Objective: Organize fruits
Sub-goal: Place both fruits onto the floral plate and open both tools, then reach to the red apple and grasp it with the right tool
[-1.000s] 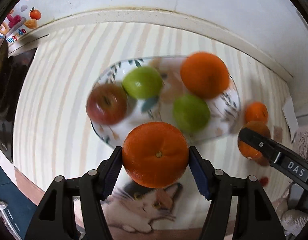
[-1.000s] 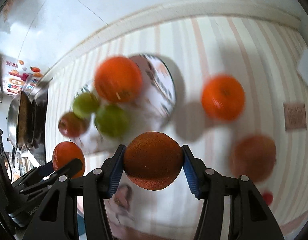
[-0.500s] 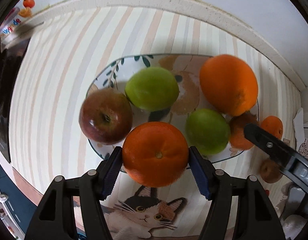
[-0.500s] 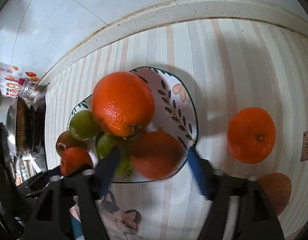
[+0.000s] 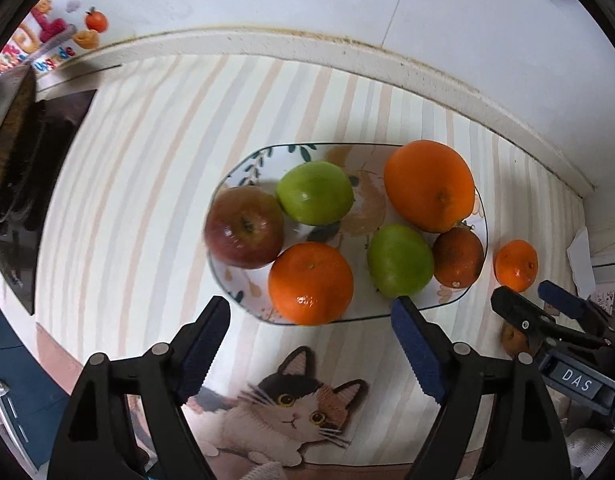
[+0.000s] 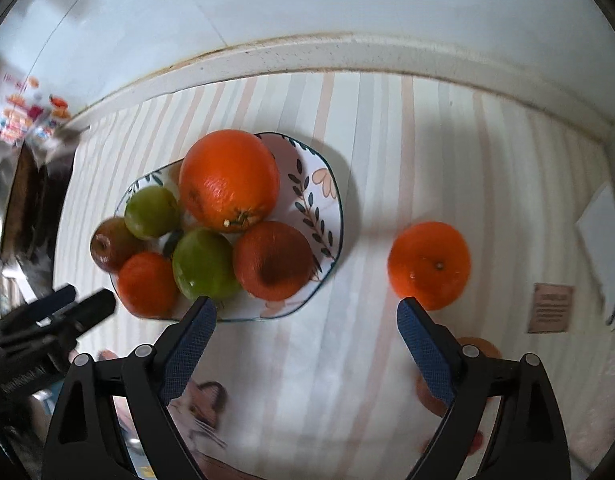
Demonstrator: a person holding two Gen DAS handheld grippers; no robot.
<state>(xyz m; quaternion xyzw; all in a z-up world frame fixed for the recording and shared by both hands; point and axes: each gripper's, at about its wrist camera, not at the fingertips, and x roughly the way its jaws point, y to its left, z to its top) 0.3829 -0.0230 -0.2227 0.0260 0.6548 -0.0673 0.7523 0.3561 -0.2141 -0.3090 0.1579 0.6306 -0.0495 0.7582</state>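
Both tools just let go: the left tool (image 5: 309,322) and right tool (image 6: 305,322) are open and empty. Their oranges now sit on the plate (image 5: 387,314). One orange (image 6: 428,264) waits at right.

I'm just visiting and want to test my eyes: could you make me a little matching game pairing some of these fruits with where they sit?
Things:
1. red apple
2. big orange
3. small mandarin
4. dark brownish orange

Places:
A. on the striped mat, off the plate
B. plate's left end
C. plate's far right, behind the dark fruit
D. plate's near right edge

Pairs: 1-B, 2-C, 3-A, 4-D
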